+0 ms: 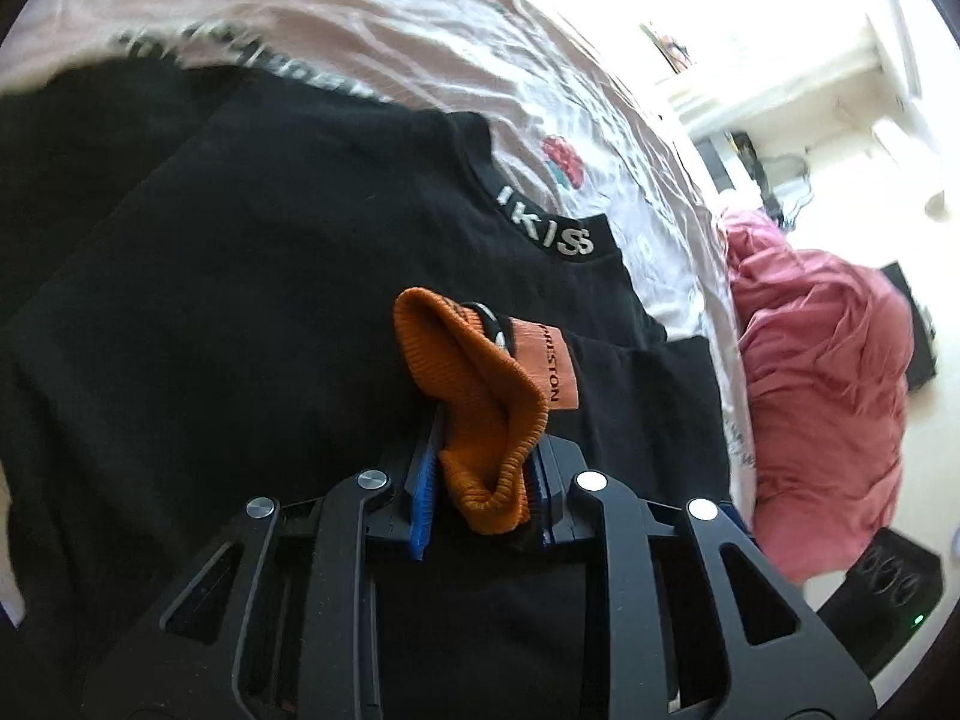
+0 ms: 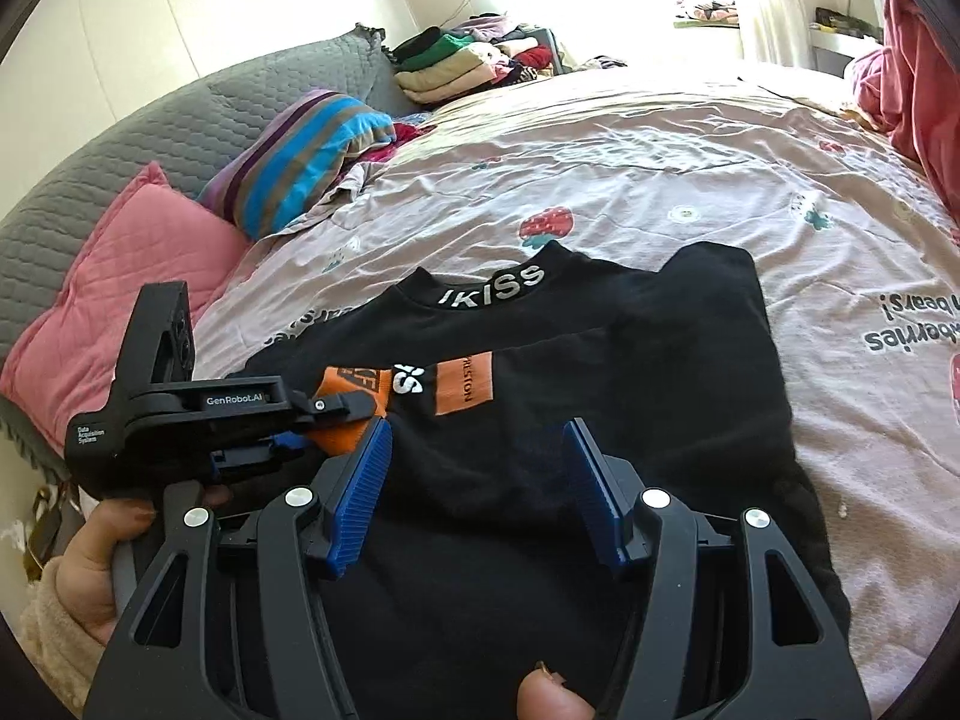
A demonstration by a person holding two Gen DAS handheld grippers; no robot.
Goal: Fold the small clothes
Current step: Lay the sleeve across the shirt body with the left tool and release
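The left claw (image 1: 480,480) pinches the orange cuff (image 1: 480,414), its rest hidden; the right claw (image 2: 477,492) gapes empty over the black top (image 2: 600,360).

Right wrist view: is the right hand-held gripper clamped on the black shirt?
No, the right hand-held gripper stands open above the black shirt, nothing pinched between its blue pads.

A pink strawberry-print bedsheet (image 2: 630,180) covered the bed. At ten o'clock lay a pink pillow (image 2: 120,276) and a striped pillow (image 2: 300,162) against a grey quilted headboard (image 2: 180,114); folded clothes (image 2: 456,66) were piled at twelve, a crumpled pink blanket (image 1: 822,372) at three.
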